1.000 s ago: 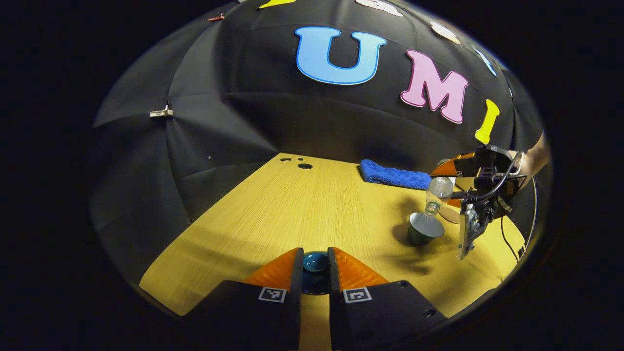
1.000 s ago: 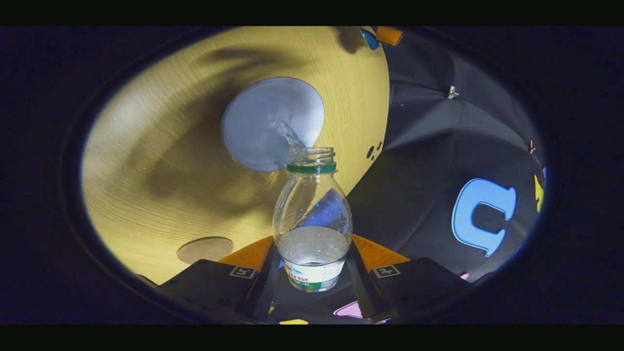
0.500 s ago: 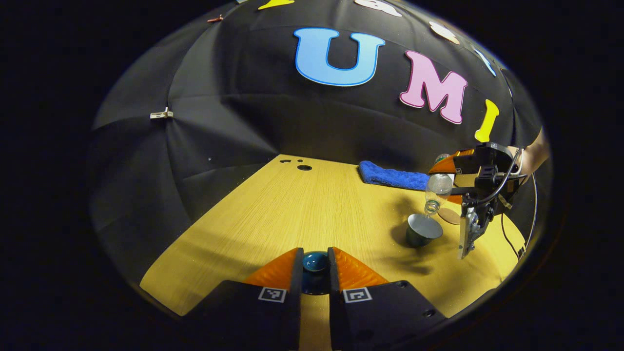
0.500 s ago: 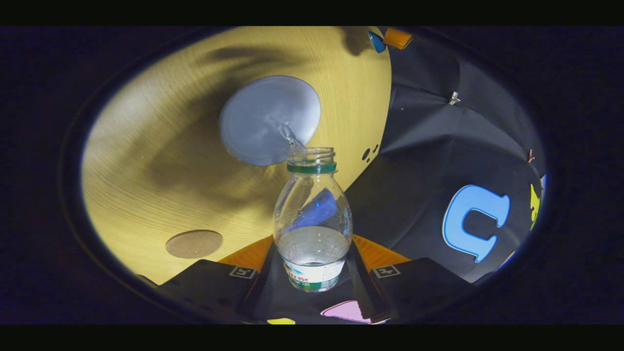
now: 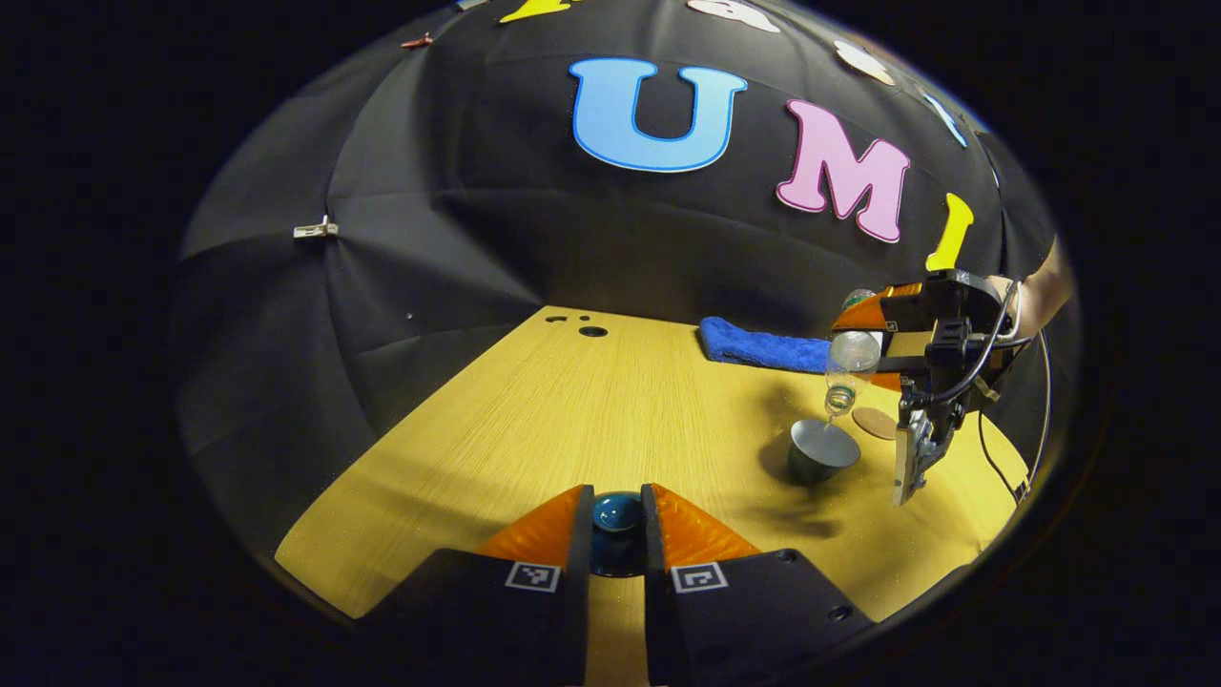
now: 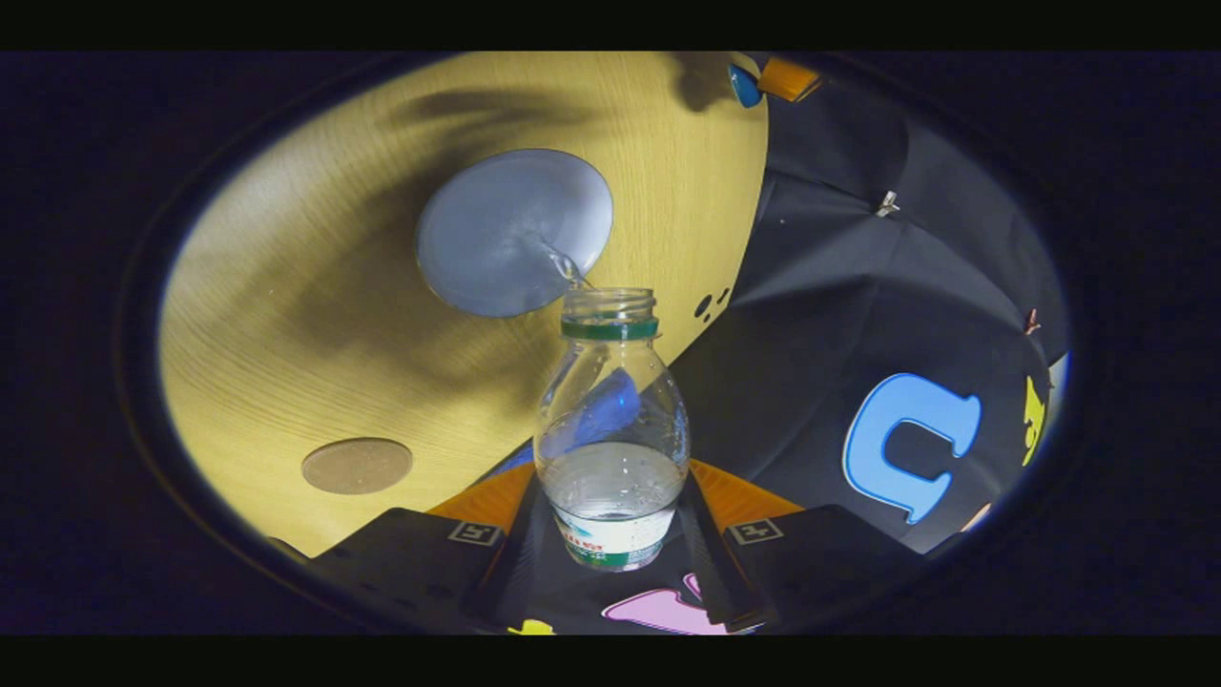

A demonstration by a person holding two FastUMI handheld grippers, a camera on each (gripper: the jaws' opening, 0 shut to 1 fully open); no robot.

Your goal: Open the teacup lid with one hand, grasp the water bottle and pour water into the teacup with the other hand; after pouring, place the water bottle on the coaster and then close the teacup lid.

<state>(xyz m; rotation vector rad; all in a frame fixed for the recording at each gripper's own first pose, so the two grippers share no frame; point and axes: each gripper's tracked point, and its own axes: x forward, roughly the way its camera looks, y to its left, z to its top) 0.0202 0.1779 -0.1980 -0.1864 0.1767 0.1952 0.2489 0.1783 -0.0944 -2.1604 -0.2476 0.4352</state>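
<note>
The water bottle (image 6: pixel 610 420) is tipped mouth-down over the open teacup (image 6: pixel 513 232), with a thin stream running from its neck into the cup at about 11 o'clock from the mouth. The right gripper (image 6: pixel 610 534) has both fingers pressed on the bottle's lower body, and some water is left inside it. This view looks straight into the cup; the left gripper view shows the teacup (image 5: pixel 822 450) from the side, standing on the table (image 5: pixel 572 410) at 3 o'clock, with the bottle (image 5: pixel 847 367) and right gripper (image 5: pixel 882 348) above it.

The left gripper (image 5: pixel 616 520) is closed narrow on the knob of the teacup lid (image 5: pixel 616 525), at 6 o'clock, well apart from the cup. The coaster (image 6: pixel 357 465) lies bare, near the cup, at 8 o'clock in the right gripper view. A blue towel (image 5: pixel 758 345) lies along the table's far edge. The table's middle and left part are open wood, with small holes (image 5: pixel 591 330) near the far edge.
</note>
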